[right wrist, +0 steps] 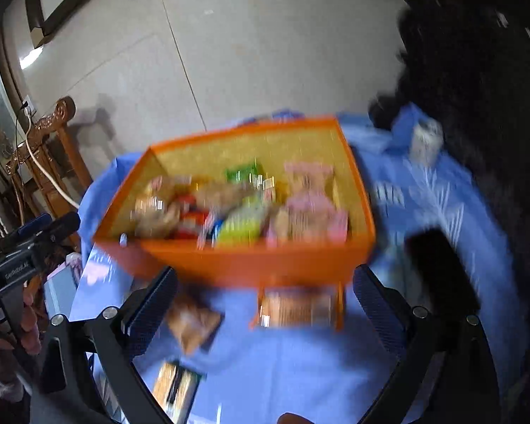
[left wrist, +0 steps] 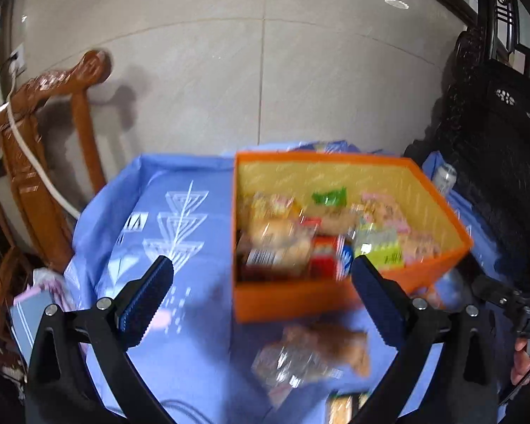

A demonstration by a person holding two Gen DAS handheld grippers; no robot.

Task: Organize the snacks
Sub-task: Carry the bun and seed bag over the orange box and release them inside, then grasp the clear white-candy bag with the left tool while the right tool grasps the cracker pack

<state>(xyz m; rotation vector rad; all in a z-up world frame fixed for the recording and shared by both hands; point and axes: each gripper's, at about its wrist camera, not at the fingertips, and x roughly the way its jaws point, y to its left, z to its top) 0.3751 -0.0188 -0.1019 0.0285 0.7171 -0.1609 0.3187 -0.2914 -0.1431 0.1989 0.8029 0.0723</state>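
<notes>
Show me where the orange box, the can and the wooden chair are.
Orange box (left wrist: 293,304), left wrist view, near outer wall.
Can (left wrist: 444,177), left wrist view, its side.
Wooden chair (left wrist: 84,130), left wrist view, a back post.

Both tools are built alike – black, curved arms joined by round silver screws, each arm ending in a flat finger faced with a dark blue, finely textured pad whose inner edge is toothed. On the left gripper (left wrist: 261,296) a light strip is seen along the back of one pad. The right gripper (right wrist: 265,304) is made to the same pattern. Where each tool is caught by the other's camera, white lettering – too blurred to be read – is printed on its black body.
</notes>
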